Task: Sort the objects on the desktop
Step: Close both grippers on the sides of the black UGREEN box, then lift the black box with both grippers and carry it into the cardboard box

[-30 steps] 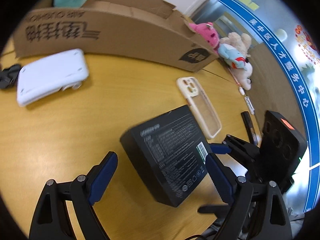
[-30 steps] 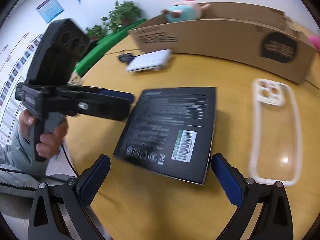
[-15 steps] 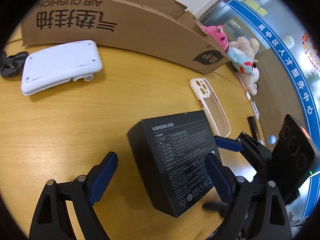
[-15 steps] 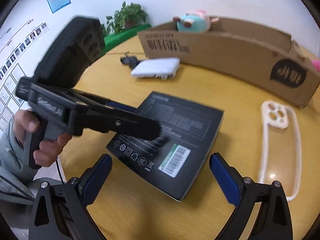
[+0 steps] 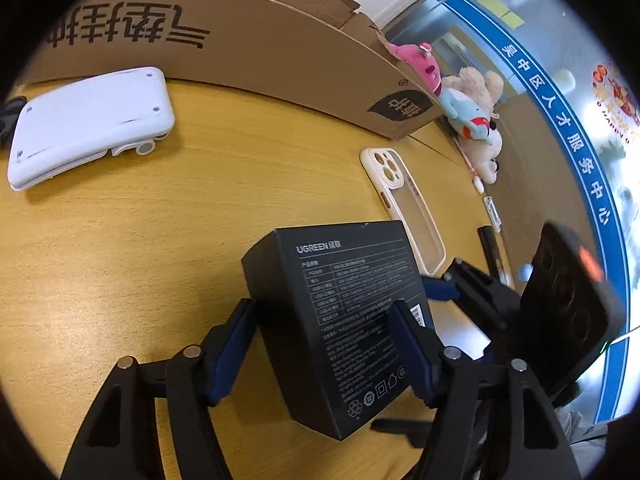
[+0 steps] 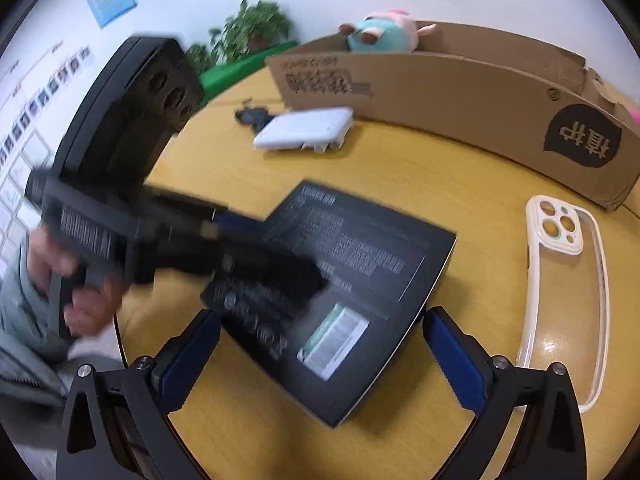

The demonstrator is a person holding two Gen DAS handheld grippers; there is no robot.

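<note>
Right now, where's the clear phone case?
The clear phone case lies flat on the wooden table, right of the black UGREEN box, near the cardboard box's corner.

A black box [image 5: 344, 316] with grey print and a green-and-white barcode label is sitting on the yellow wood-grain table [image 5: 120, 240]. A white case [image 5: 404, 200], white device [image 5: 88, 124] and black-printed brown carton [image 5: 260, 52] are lying farther off.

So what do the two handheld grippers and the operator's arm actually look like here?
Both are matte black frames with silver pivot screws and blue pads on the fingers. The left gripper has a boxy black housing with round recesses and white lettering along its side. The right gripper carries an orange-red mark on its housing. The hand is bare, with a grey-green sleeve.
</note>
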